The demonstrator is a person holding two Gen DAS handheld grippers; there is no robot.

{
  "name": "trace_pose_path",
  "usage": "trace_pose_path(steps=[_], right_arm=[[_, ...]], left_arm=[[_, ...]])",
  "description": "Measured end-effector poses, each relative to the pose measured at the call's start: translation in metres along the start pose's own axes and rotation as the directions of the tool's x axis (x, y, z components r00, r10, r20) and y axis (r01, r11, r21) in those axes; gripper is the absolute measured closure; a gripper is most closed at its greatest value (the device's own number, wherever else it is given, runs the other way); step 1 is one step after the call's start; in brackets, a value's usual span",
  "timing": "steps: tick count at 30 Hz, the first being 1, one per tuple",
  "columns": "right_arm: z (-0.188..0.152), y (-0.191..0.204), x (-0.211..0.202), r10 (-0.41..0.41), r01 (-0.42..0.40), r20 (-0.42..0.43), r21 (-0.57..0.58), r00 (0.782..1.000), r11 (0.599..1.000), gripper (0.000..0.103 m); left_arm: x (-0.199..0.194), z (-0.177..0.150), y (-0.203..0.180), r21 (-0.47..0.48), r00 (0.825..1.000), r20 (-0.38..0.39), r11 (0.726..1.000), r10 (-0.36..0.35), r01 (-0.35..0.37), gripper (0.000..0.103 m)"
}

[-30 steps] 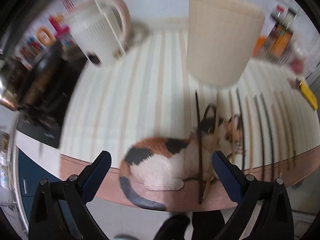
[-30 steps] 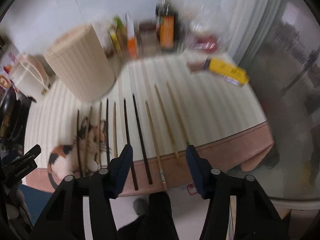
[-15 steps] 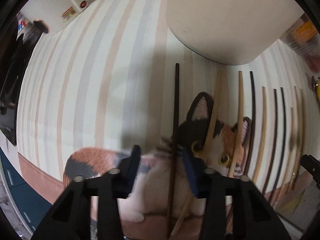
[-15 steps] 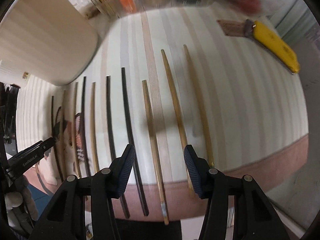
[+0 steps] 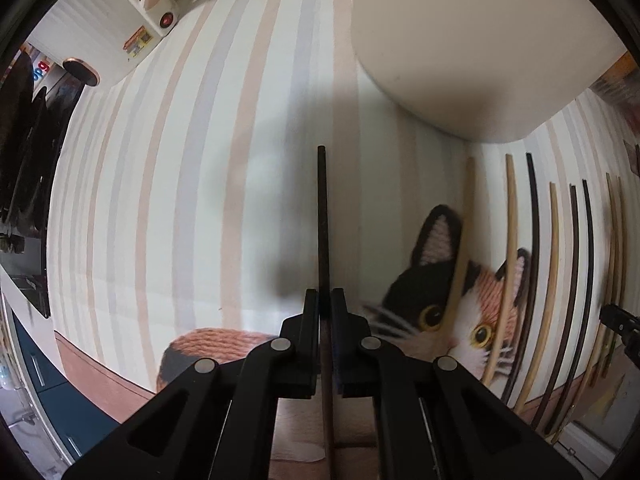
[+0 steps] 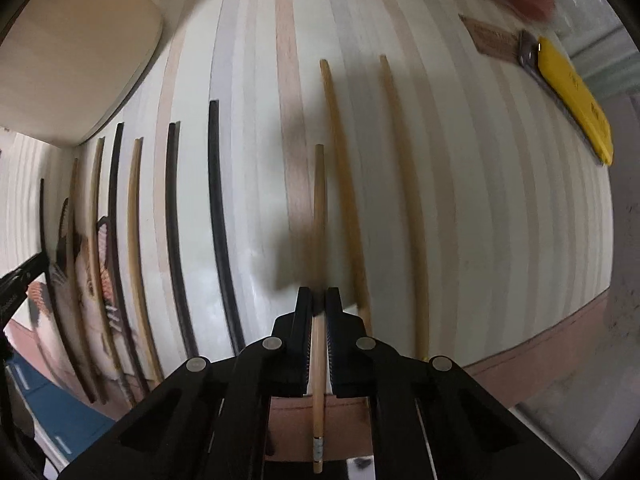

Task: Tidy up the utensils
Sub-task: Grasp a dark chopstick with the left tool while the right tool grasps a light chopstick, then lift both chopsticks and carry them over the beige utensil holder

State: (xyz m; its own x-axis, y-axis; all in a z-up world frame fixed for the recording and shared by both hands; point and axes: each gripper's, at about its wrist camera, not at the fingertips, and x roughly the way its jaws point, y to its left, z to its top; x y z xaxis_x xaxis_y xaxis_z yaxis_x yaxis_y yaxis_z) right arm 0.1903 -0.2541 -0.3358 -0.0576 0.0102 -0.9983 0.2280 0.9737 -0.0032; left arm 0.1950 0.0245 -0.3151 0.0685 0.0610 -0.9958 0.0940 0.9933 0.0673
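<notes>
Both grippers now clamped: left gripper (image 5: 324, 304) dark chopstick (image 5: 322, 216), right gripper (image 6: 319, 300) wooden chopstick (image 6: 319, 216).

We see a table (image 6: 500, 208) covered by a pale cloth striped in grey and tan, with a brown border along its near edge. On it lie chopsticks in a row, dark (image 6: 218, 216) and bamboo (image 6: 404, 184) ones, pointing away from that edge. A calico cat mat (image 5: 436, 300) lies under several. A cream ribbed holder (image 5: 472, 48) stands farther back, and a yellow box (image 6: 572, 96) lies near the right edge
</notes>
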Motion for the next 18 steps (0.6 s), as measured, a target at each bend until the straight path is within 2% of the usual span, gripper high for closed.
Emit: trace_pose_path(steps=[4, 5, 8, 11, 18], right_arm=[[-0.004, 0.005, 0.002, 0.007, -0.008, -0.018, -0.025, 1.0, 1.0, 0.096], [-0.004, 0.009, 0.003, 0.006, -0.007, -0.028, -0.029, 1.0, 1.0, 0.096], [-0.002, 0.01, 0.009, 0.029, -0.031, -0.094, -0.019, 0.995, 0.999, 0.094], [0.001, 0.017, 0.013, 0.002, -0.007, -0.121, -0.042, 0.993, 0.999, 0.094], [0.021, 0.033, 0.03, -0.034, 0.028, -0.147, -0.038, 0.989, 0.999, 0.093]], left_arm=[[-0.002, -0.005, 0.012, -0.012, 1.0, -0.011, 1.0, -0.025, 0.025, 0.099], [0.001, 0.002, 0.025, -0.022, 0.999, -0.016, 0.999, -0.034, 0.034, 0.099], [0.002, 0.009, 0.036, -0.019, 0.998, -0.041, 0.999, -0.045, 0.044, 0.098], [0.006, 0.011, 0.04, 0.0, 0.996, -0.077, 0.999, -0.036, 0.036, 0.097], [0.009, 0.011, 0.029, 0.009, 0.997, -0.073, 1.0, -0.013, 0.013, 0.098]])
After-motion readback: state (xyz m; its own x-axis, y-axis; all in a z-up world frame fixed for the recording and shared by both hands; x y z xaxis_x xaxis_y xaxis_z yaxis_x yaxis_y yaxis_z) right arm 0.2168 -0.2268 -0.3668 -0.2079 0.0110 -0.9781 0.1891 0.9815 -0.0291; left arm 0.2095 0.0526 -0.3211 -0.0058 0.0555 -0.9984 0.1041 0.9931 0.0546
